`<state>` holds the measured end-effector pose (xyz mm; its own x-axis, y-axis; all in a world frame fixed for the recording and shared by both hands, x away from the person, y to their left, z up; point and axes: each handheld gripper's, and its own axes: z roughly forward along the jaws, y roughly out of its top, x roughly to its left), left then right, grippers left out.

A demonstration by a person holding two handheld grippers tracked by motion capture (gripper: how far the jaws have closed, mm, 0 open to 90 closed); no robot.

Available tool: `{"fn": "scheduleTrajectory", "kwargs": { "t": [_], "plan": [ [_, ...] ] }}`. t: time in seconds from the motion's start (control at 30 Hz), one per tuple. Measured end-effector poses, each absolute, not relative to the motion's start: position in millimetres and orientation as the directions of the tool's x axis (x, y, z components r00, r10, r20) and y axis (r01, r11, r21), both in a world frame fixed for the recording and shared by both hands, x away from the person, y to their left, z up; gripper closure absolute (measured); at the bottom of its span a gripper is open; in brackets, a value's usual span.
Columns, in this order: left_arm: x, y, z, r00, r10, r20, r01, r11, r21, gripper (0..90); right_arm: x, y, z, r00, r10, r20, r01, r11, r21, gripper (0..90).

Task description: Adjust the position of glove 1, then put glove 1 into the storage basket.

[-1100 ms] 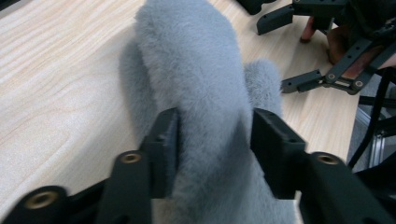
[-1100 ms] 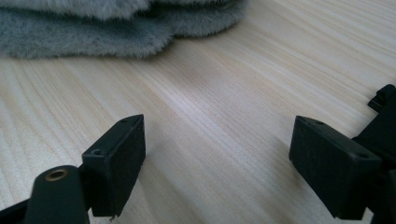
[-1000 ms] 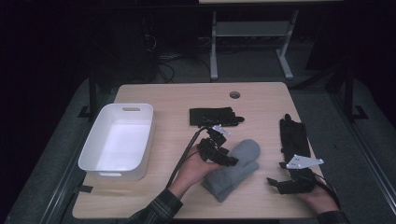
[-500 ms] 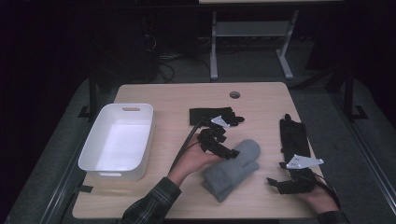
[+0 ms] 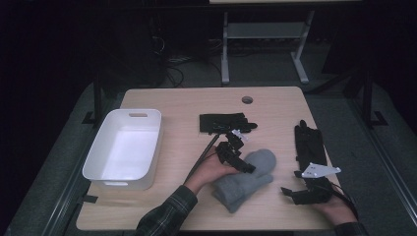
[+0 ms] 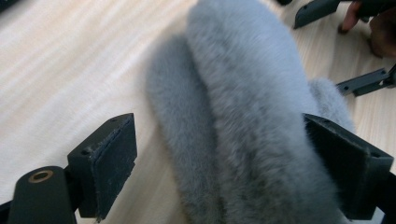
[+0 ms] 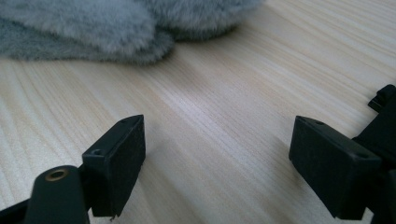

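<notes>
- Centrally, grey fuzzy mittens (image 5: 246, 179) lay stacked on the wooden table (image 5: 187, 103), lower middle of the high view.
- Left gripper (image 5: 235, 156) sat over the mittens; jaws had just been opening, wide apart, mitten between them, left pad clear of the fleece.
- Right gripper (image 5: 301, 193), lower right, jaws spread, nothing held.
- Black gloves (image 5: 225, 122) above centre; white bin (image 5: 123, 147) at left.

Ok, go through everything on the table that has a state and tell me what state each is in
left claw: jaws just opened wide, grey mittens between them, left pad clear of the fur
right claw: open over bare table
grey mittens: stacked, lying flat
white bin: empty
black gloves by the right hand: flat on the table
black gloves at the middle: flat
</notes>
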<state>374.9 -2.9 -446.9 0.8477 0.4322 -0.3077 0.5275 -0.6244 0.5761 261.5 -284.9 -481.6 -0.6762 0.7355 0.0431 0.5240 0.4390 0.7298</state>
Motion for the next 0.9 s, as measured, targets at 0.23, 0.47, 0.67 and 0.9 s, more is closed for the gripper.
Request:
{"fn": "scheduleTrajectory", "kwargs": {
  "t": [0.23, 0.47, 0.67, 0.9],
  "plan": [
    [376.4, -4.5, -459.8, 0.853, 0.407, -0.327, 0.522, -0.638, 0.566, 12.4, 261.4, -284.8, -481.7, -0.676, 0.736, 0.042, 0.524, 0.44, 0.729, 18.5],
    [375.9, -4.1, -460.1, 0.858, 0.365, -0.361, 0.513, -0.642, 0.57, 28.0, 261.6, -284.6, -481.7, -0.676, 0.736, 0.041, 0.523, 0.44, 0.729, 18.5],
    [379.9, -0.9, -463.8, 0.842, 0.318, -0.435, 0.53, -0.637, 0.56, 51.2, 261.6, -284.6, -481.7, -0.676, 0.736, 0.041, 0.523, 0.44, 0.73, 18.5],
    [379.5, 1.5, -458.2, 0.853, 0.3, -0.428, 0.512, -0.642, 0.571, 69.4, 261.8, -284.8, -481.7, -0.675, 0.736, 0.042, 0.524, 0.439, 0.73, 18.6]
  ]
}}
